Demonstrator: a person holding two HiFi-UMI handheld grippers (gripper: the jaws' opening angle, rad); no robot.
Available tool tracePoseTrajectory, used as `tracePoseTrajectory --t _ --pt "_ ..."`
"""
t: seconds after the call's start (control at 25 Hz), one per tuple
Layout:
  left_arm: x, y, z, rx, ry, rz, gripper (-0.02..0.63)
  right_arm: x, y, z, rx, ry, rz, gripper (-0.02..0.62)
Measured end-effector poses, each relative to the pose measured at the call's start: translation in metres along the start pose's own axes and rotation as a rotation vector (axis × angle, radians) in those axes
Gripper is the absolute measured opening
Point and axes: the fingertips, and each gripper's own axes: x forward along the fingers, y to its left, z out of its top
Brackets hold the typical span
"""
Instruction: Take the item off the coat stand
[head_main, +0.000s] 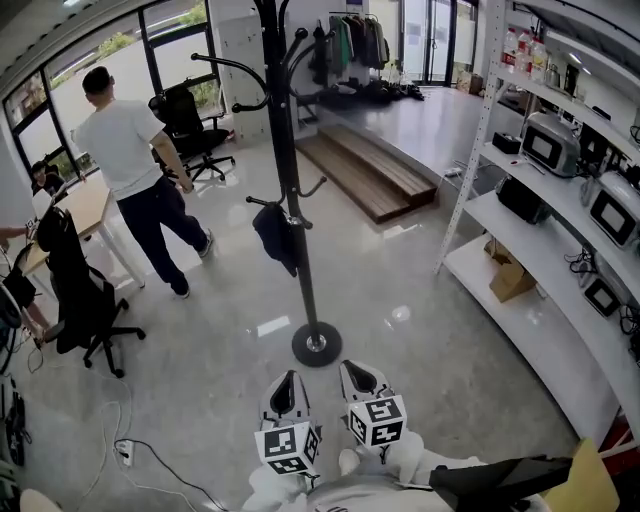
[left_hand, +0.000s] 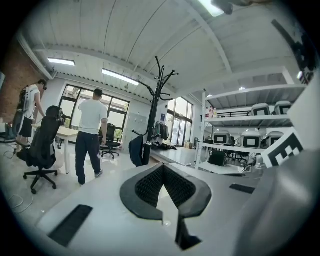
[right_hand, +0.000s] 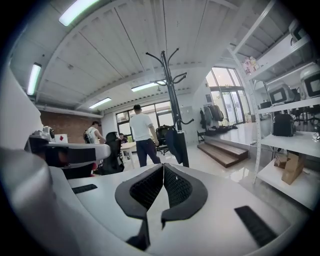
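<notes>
A tall black coat stand (head_main: 290, 190) rises from a round base (head_main: 317, 345) on the grey floor. A dark garment (head_main: 276, 236) hangs from a low hook on its left side. It also shows as a dark blue garment (left_hand: 135, 150) in the left gripper view and as the garment (right_hand: 174, 143) in the right gripper view. My left gripper (head_main: 286, 395) and right gripper (head_main: 360, 382) sit side by side at the bottom of the head view, short of the base. Both are shut with nothing between the jaws. The left gripper (left_hand: 162, 167) and right gripper (right_hand: 163, 166) point toward the stand.
A person in a white shirt (head_main: 135, 180) walks at the left near a desk (head_main: 85, 205) and black office chairs (head_main: 85, 300). White shelves (head_main: 560, 250) with appliances line the right. A low wooden platform (head_main: 365, 170) lies behind the stand. Cables (head_main: 130, 450) trail on the floor at lower left.
</notes>
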Motion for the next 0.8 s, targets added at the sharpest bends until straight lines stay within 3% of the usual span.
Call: tracePoseTrajectory --t 0.36,0.8 --pt "0.049 0.003 -0.004 -0.012 0.029 0.040 0.000 0.042 -0.032 0.001 0.008 0.035 0.028 0.014" --pt "0.075 0.033 -0.005 -0.016 0.037 0.087 0.002 0.077 -0.035 -0.007 0.024 0.067 0.048 0.014"
